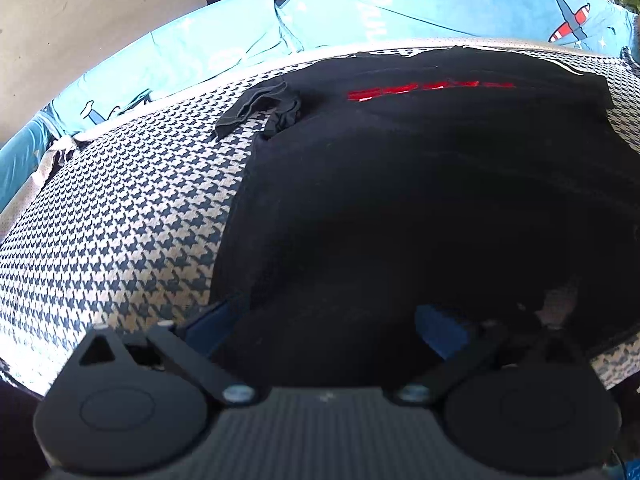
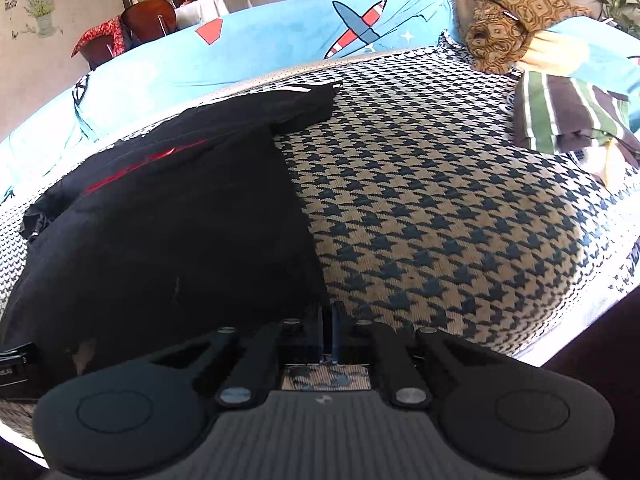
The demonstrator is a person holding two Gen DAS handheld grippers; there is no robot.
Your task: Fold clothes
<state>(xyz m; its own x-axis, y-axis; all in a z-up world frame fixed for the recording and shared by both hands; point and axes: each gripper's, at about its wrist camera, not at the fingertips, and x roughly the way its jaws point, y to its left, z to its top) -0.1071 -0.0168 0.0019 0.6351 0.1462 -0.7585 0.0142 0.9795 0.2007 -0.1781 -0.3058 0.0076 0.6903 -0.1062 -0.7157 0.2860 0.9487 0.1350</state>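
- The black T-shirt [image 1: 400, 184] is spread flat on the houndstooth cover [image 1: 120, 220], its red print [image 1: 428, 89] toward the far edge; one sleeve [image 1: 256, 108] is seen crumpled beside the T-shirt's body, the other [image 2: 304, 102] laid out straight.
- The left gripper [image 1: 320, 320] is held at the T-shirt's near hem with its jaws spread wide apart and dark cloth lying between them; whether cloth is pinched cannot be told.
- The right gripper [image 2: 328, 320] is set at the T-shirt's near corner, jaws drawn almost together; cloth between them cannot be made out.
- Both hem corners are judged to be addressed so the limp knit can be lifted evenly.
- Well away from the T-shirt, striped folded clothes [image 2: 560, 116] and a brown patterned cloth [image 2: 504, 24] are seen against the blue backrest cover [image 2: 280, 40].
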